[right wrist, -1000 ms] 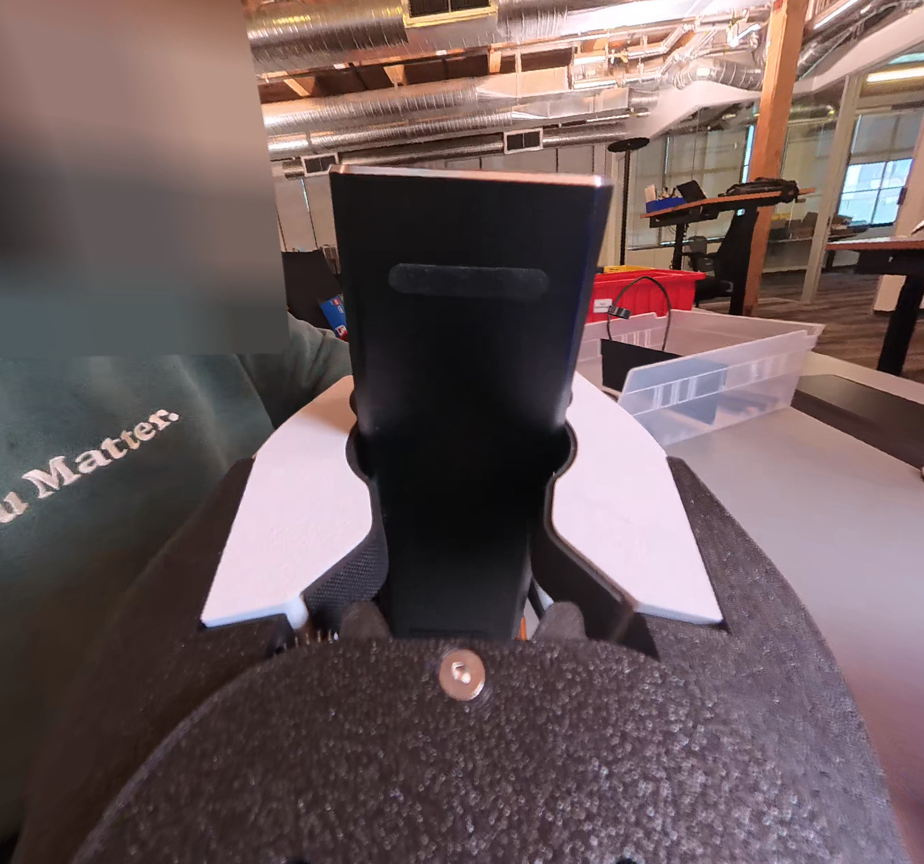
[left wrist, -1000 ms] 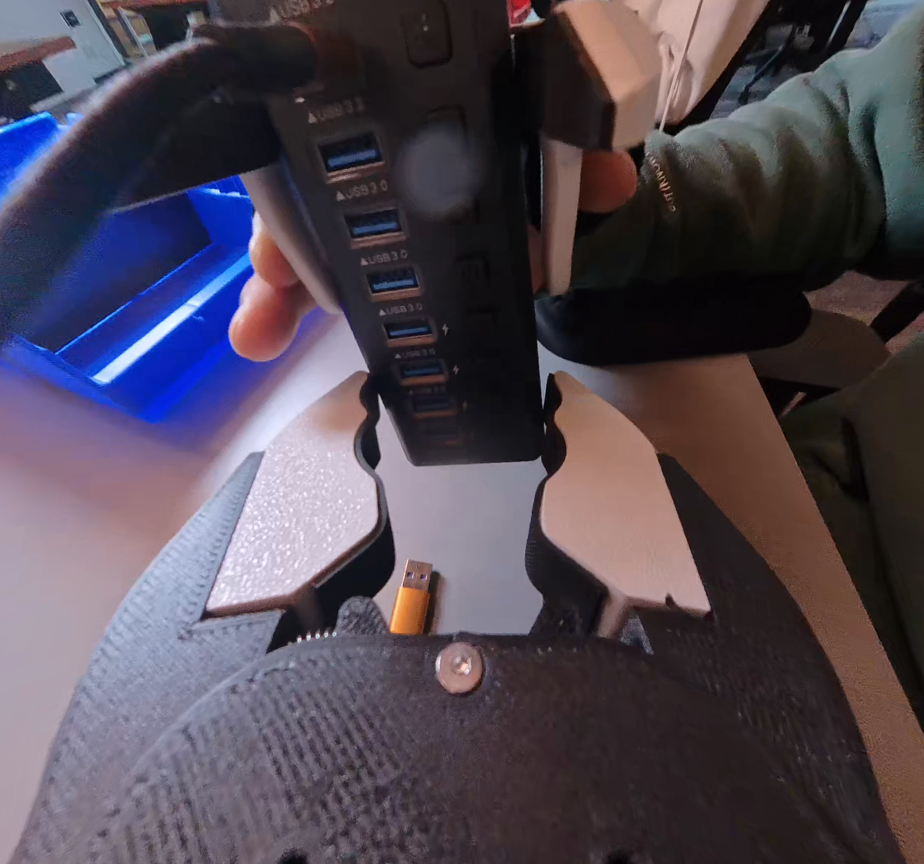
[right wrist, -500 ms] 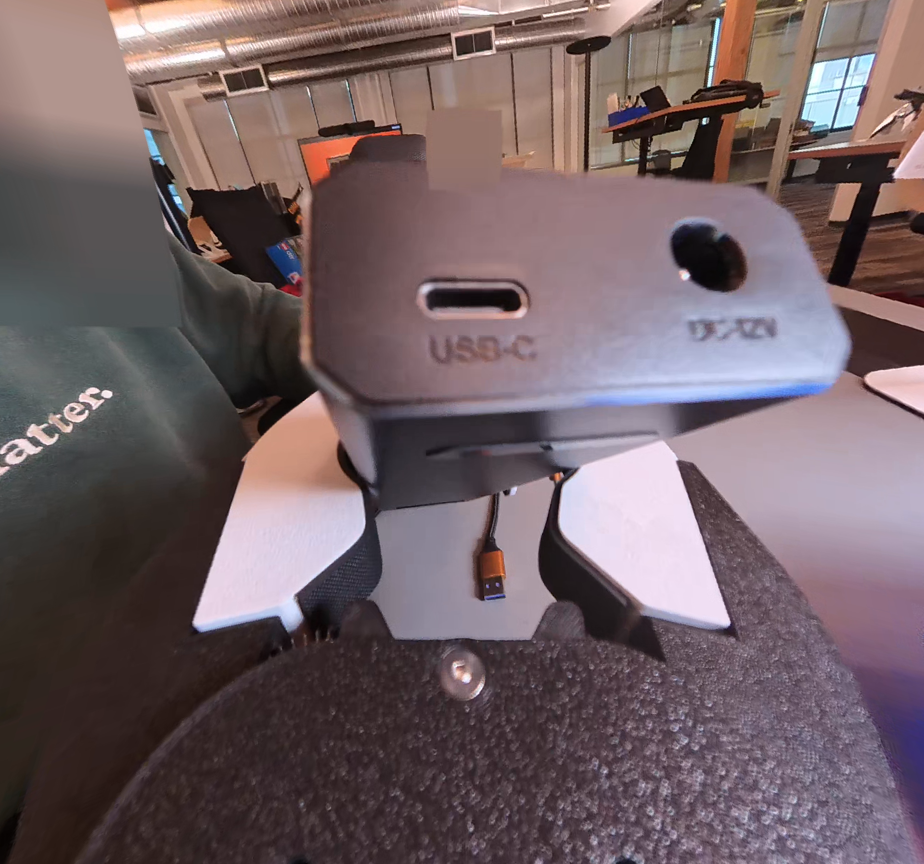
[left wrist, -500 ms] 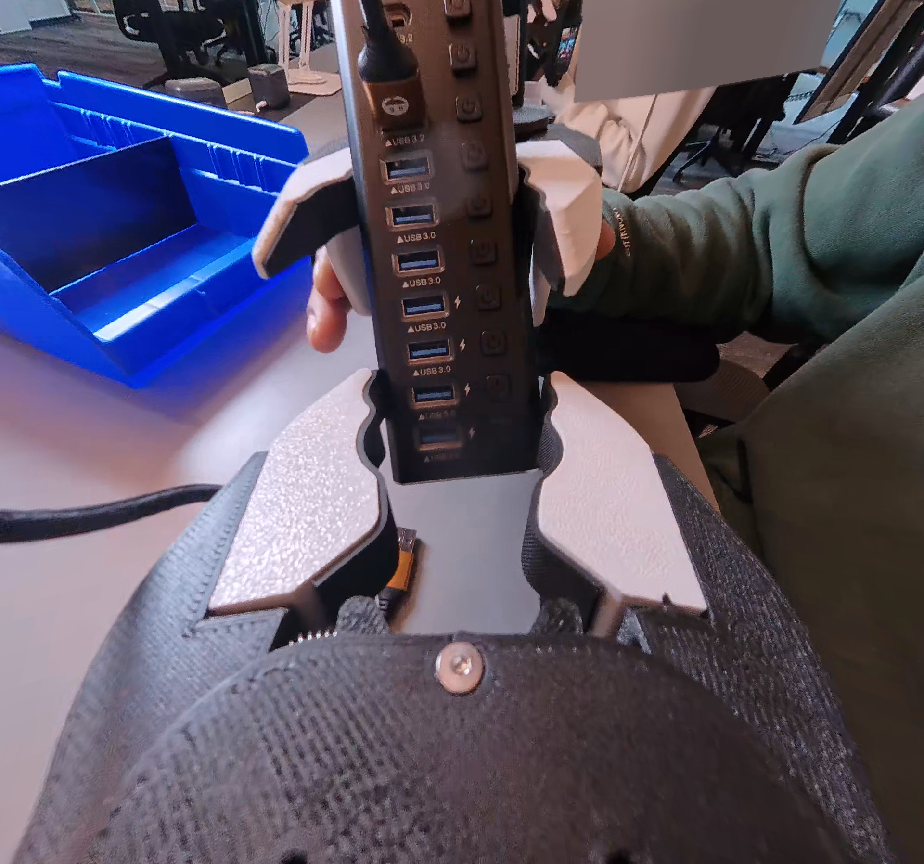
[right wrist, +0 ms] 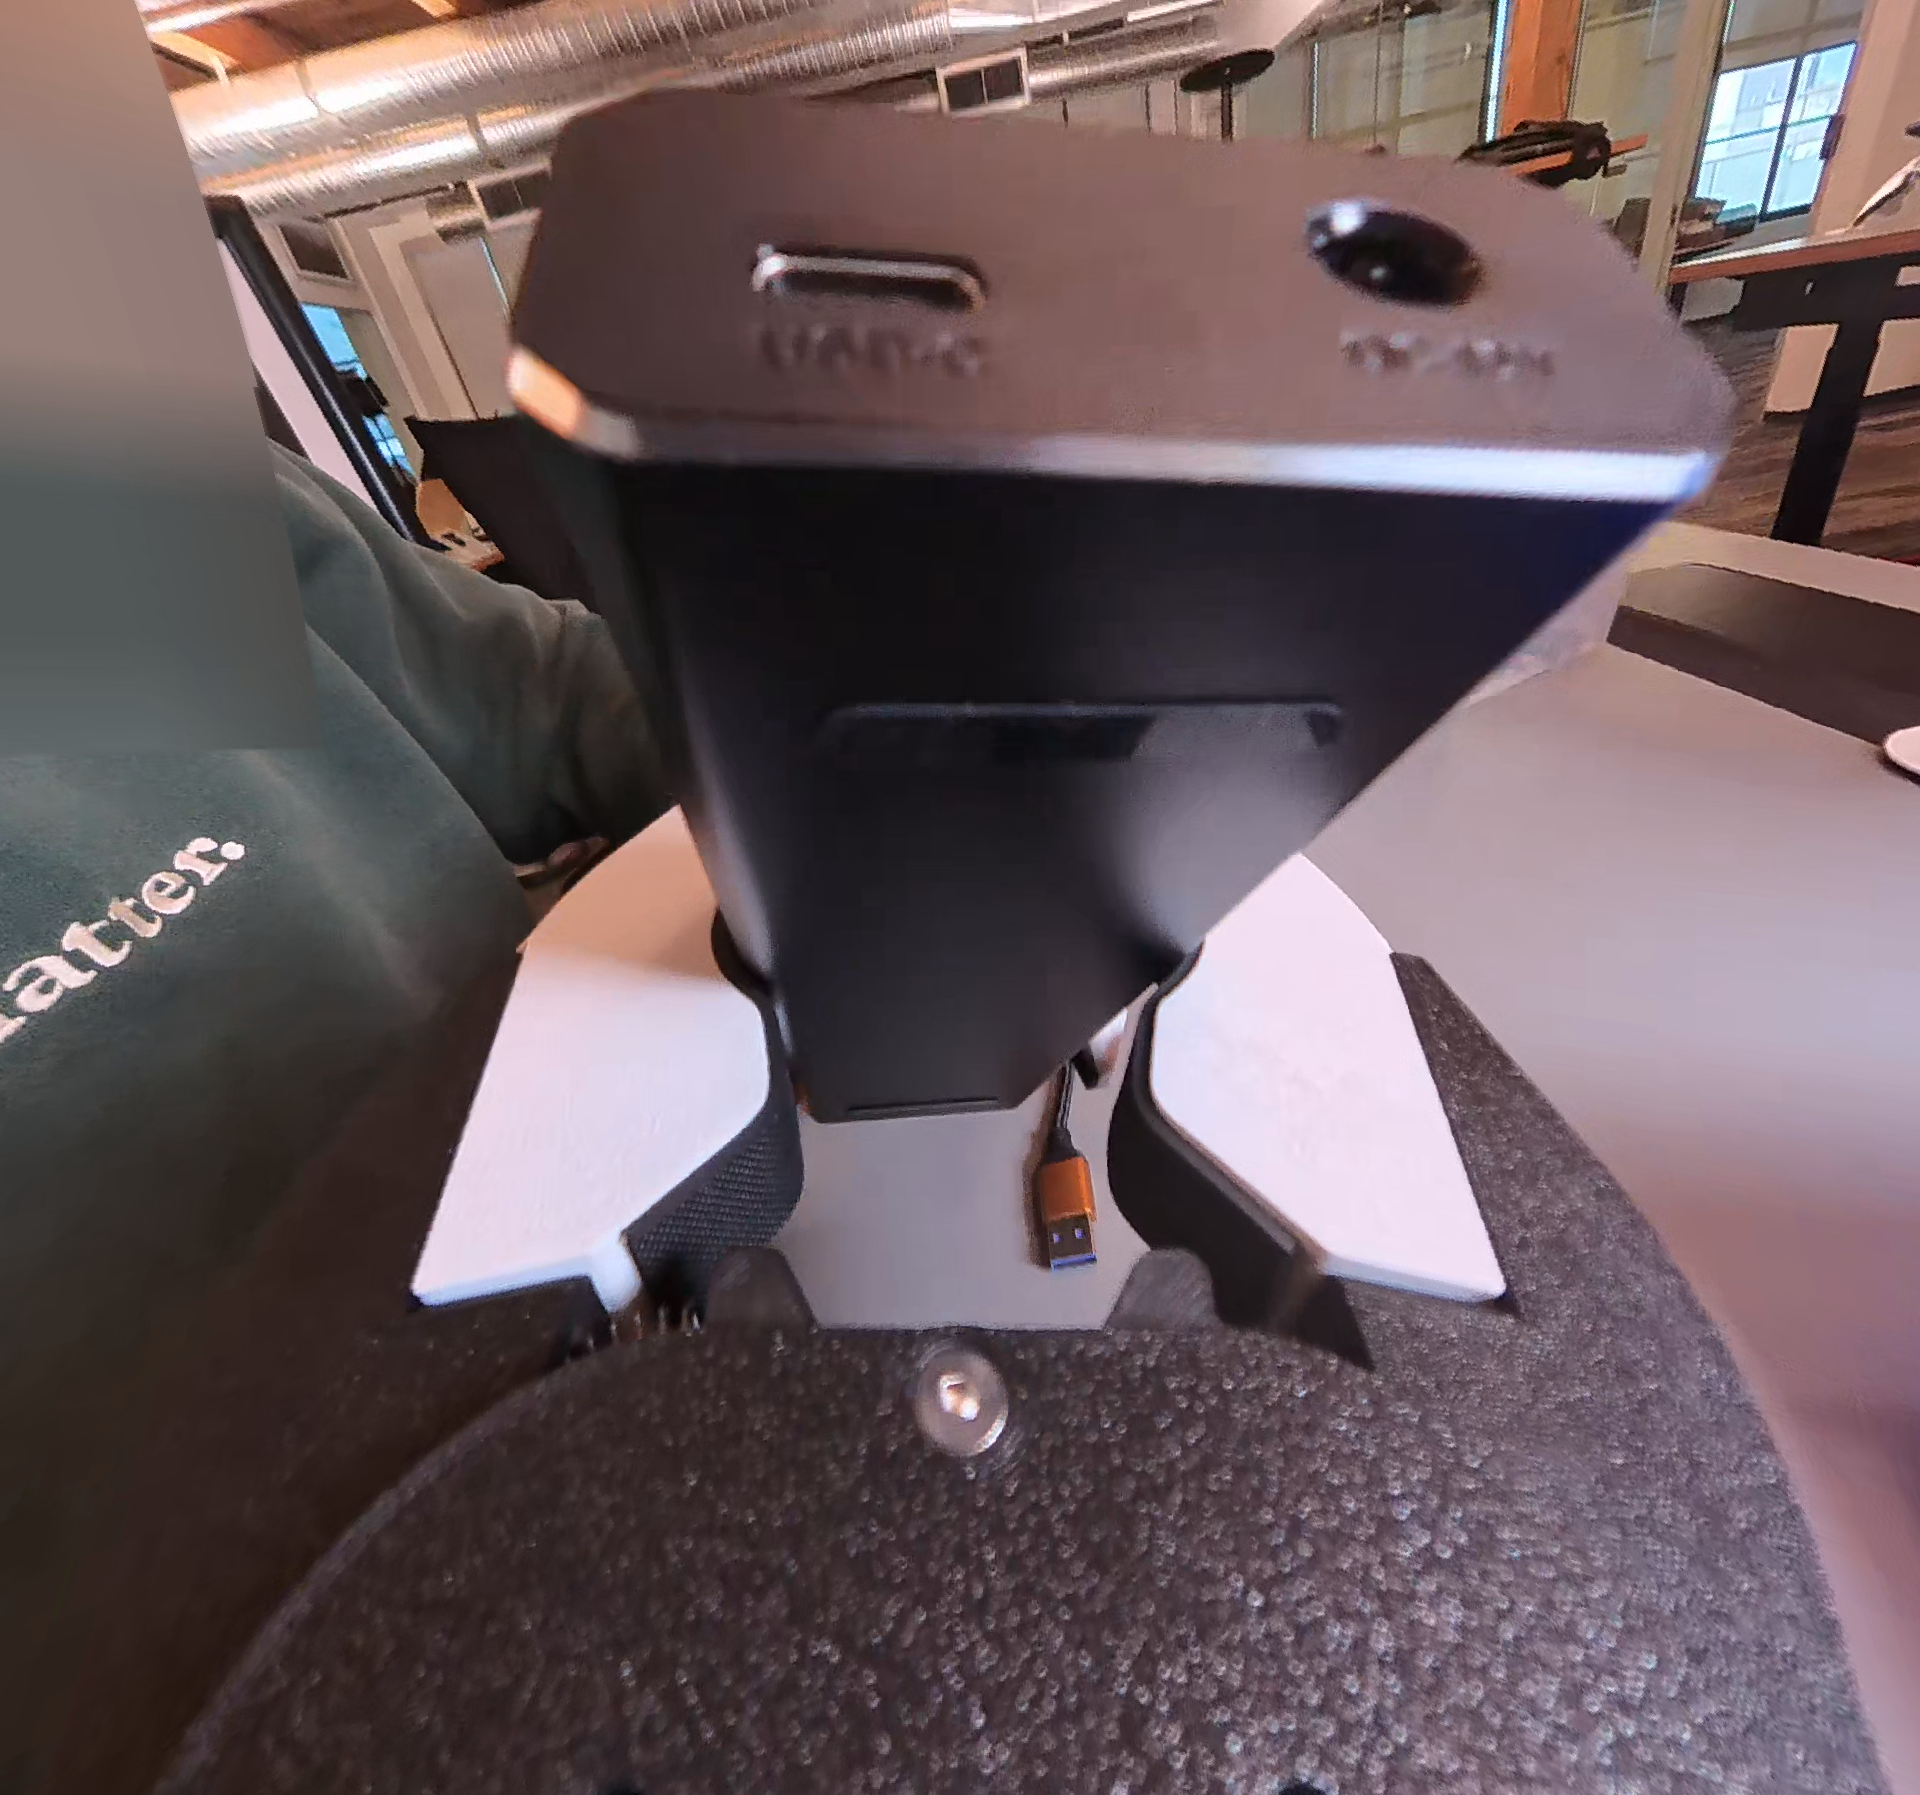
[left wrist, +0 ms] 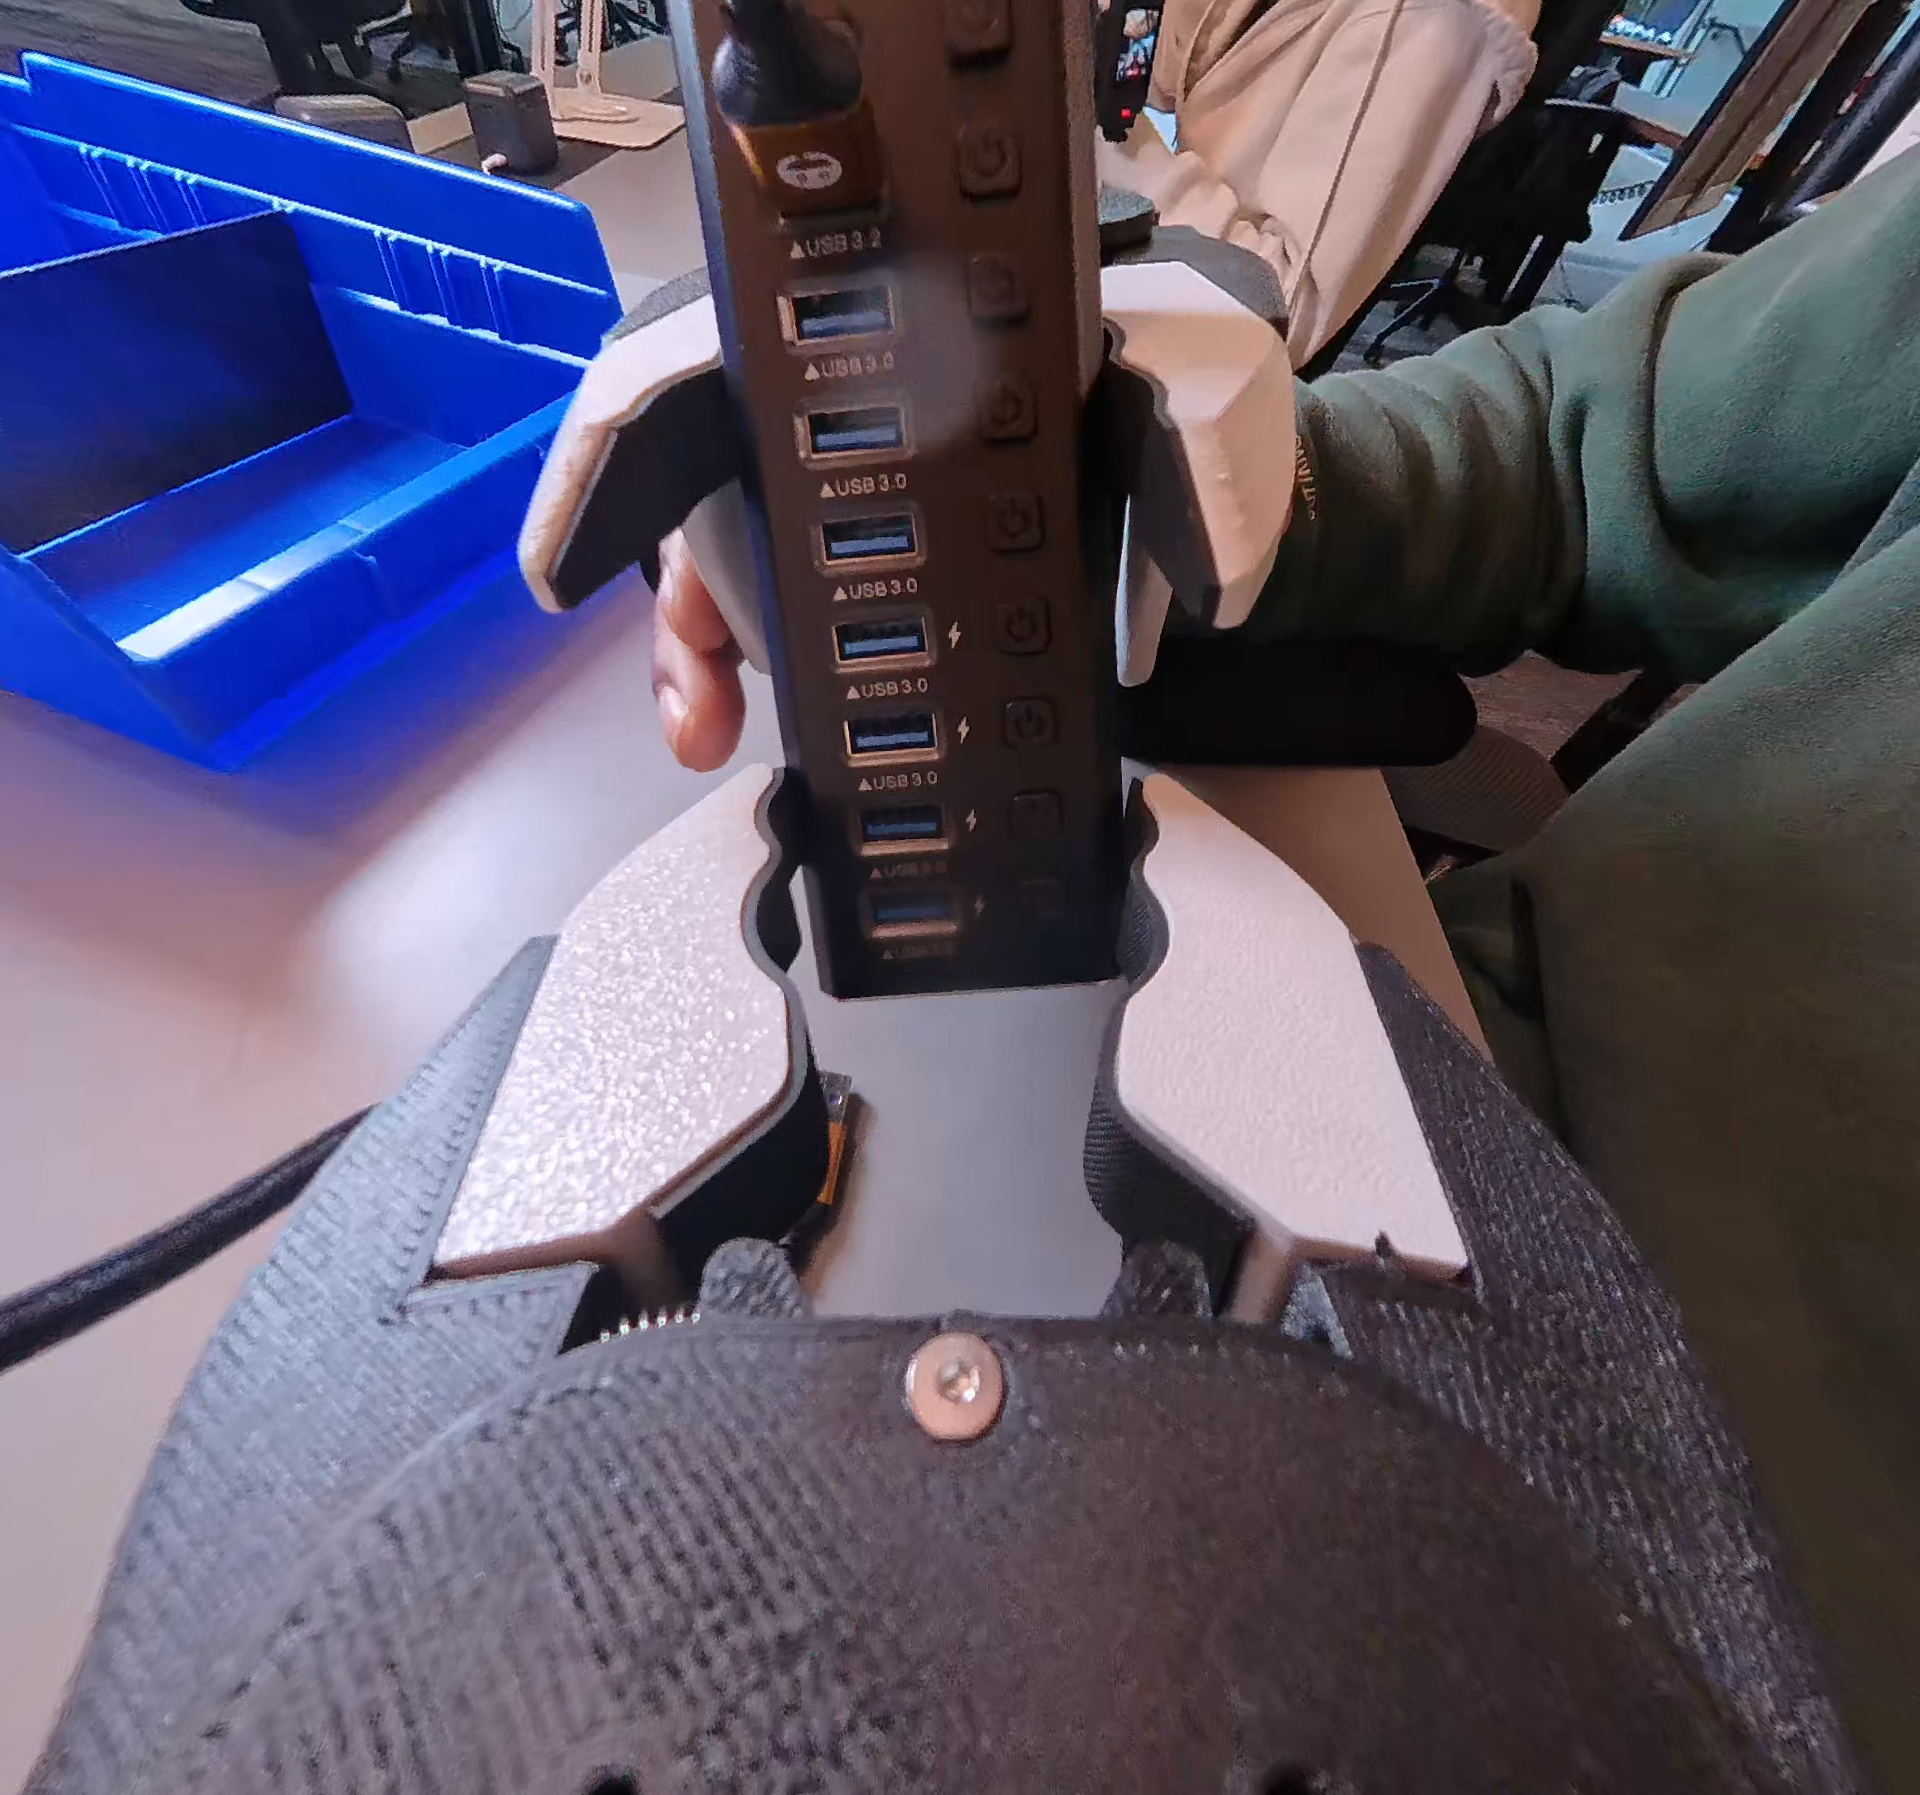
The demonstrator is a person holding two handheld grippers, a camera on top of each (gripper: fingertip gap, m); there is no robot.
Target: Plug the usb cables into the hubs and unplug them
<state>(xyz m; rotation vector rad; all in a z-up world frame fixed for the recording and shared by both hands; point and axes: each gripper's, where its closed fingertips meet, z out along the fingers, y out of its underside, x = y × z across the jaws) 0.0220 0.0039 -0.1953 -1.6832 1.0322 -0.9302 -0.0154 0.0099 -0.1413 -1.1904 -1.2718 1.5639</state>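
— What's different from a second ago?

— The hub (left wrist: 935,519) has tipped. Its flat back faced my right camera; now its end face does. The black cable was a blur then, and now its plug (left wrist: 810,135) sits steady in an upper port.

— And your grip?

— My left gripper (left wrist: 956,810) is clamped on the hub's near end and my right gripper (right wrist: 956,976) is clamped farther up. The hub hangs between them, above the table (left wrist: 260,966).

— So where does that leave the job?

— One cable looks to be in. A loose orange plug (right wrist: 1065,1210) lies on the table under the hub. I think it goes in next, but that needs one gripper freed.
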